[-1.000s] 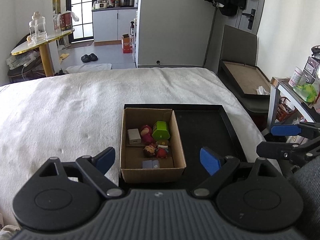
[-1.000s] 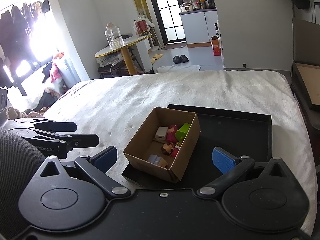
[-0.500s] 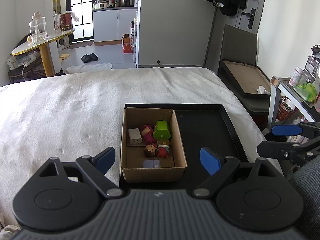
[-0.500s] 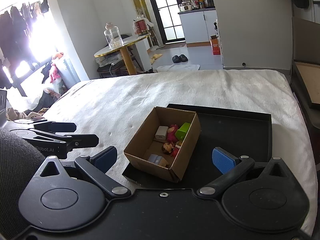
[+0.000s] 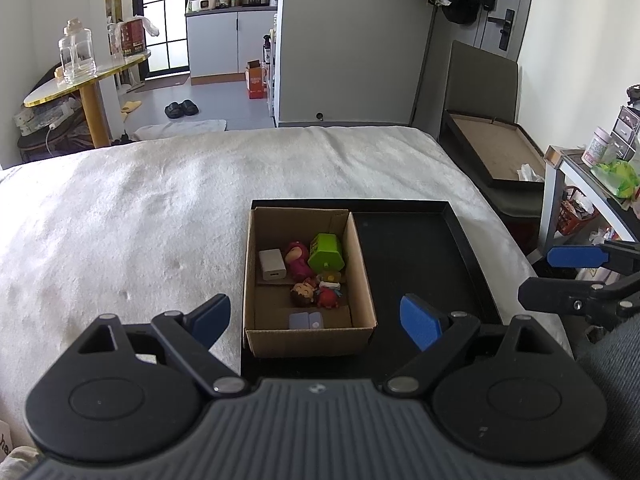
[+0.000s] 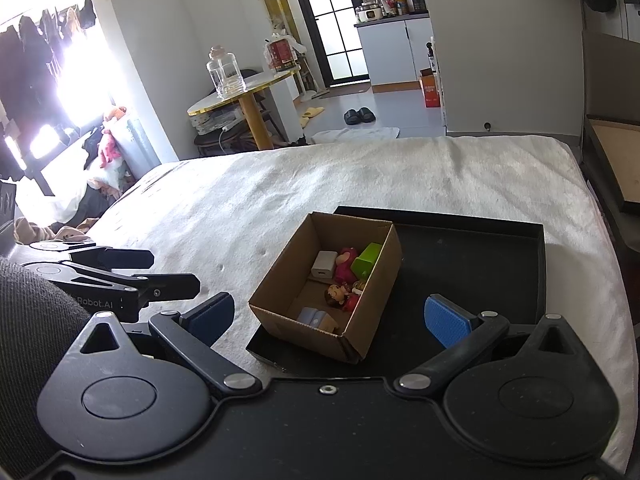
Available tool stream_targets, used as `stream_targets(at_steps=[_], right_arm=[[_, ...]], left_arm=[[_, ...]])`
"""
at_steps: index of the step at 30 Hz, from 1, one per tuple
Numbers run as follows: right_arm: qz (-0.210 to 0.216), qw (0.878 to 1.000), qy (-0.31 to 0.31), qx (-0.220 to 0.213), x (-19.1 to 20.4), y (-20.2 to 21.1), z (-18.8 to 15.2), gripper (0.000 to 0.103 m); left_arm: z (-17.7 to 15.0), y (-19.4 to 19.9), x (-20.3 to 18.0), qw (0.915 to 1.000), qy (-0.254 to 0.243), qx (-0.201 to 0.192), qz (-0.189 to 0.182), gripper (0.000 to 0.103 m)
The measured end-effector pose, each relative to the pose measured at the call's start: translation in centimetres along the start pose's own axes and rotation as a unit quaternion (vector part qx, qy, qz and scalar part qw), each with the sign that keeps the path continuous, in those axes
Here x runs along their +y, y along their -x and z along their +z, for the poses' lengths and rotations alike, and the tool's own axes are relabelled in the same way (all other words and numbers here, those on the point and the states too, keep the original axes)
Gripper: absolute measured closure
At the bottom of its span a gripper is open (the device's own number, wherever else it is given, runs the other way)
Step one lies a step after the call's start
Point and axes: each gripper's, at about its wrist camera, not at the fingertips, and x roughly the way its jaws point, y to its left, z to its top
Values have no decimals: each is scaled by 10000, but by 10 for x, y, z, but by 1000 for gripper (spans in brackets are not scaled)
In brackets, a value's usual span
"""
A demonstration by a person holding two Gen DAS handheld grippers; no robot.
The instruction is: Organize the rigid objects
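An open cardboard box (image 5: 308, 336) (image 6: 296, 280) stands in the left part of a black tray (image 5: 420, 248) (image 6: 480, 256) on a white bed. Inside lie a white charger (image 5: 272, 265) (image 6: 324, 265), a pink figure (image 5: 298, 260) (image 6: 346, 260), a green toy (image 5: 328, 252) (image 6: 366, 260), a small doll with red parts (image 5: 314, 294) (image 6: 340, 295) and a pale lilac piece (image 5: 306, 321) (image 6: 314, 316). My left gripper (image 5: 316, 318) hangs open just before the box. My right gripper (image 6: 328, 316) is open too, near the box's front corner. Both hold nothing.
The white bed cover (image 5: 140, 220) spreads left and behind the tray. A round gold-edged table (image 5: 88, 76) with glass jars stands at the far left. A shelf (image 5: 592, 176) with clutter and a brown-lined tray (image 5: 496, 152) stand off the bed's right side.
Both views have barely shifted; the box and its contents lie as before and both grippers stay open.
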Motion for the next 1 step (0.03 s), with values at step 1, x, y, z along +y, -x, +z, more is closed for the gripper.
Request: stream_targets(at_steps=[1], right_arm=[[1, 10000, -9, 0, 0, 0, 0, 0]], left_arm=[[0, 0, 0, 10000, -4, -2, 0, 12]])
